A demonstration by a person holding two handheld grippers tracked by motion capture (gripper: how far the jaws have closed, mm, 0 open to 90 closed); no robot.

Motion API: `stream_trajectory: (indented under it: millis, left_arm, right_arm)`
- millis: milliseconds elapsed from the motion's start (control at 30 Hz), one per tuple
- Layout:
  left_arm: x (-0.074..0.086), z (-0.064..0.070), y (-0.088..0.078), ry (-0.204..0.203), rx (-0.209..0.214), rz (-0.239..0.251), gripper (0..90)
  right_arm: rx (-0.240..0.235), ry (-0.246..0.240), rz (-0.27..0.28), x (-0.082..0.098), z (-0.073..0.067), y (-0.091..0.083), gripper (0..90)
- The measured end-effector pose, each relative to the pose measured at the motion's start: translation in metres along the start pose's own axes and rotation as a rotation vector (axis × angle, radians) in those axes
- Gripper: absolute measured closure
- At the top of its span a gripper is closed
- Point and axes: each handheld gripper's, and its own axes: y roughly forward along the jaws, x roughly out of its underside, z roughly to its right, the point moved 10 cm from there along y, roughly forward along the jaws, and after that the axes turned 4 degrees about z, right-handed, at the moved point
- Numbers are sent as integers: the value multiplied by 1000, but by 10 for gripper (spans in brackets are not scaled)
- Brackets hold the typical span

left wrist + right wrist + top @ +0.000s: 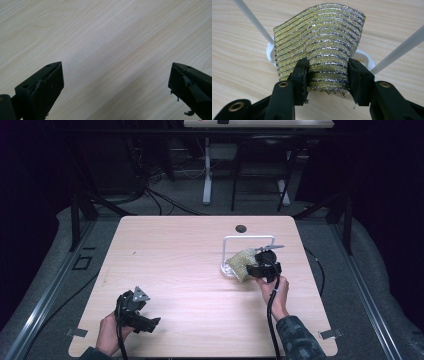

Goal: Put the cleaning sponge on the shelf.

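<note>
A gold and silver striped cloth (319, 42) stands up between the jaws of my right gripper (327, 72), which is shut on its lower edge. Its top curls away toward a white wire rack (253, 21), whose ring base shows behind the cloth. From the high view, the cloth (241, 262) leans on the rack (248, 238) at the table's right, and the right gripper (257, 270) holds it from the near side. My left gripper (145, 322) rests near the front left edge. In its own view the left gripper (116, 75) is open over bare wood.
The light wooden table (190, 250) has a dark cable hole (241, 228) near its far edge. Black frame posts and cables stand on the grey floor beyond it, and another desk (207, 170) is farther back.
</note>
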Motion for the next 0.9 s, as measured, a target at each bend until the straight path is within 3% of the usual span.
stream_trajectory:
  millis: [200,567,900]
  left_arm:
    - [-1,-1,-1,-4,-1,8,1]
    - [0,-2,-1,-1,-3,4,1]
    - [0,-2,-1,-5,-2,6,1]
  right_arm:
    - [31,-18,18,-6,-4,6,536]
    - [58,-7,29,-8,-7,17,525]
    - [79,-2,3,-5,-8,29,509]
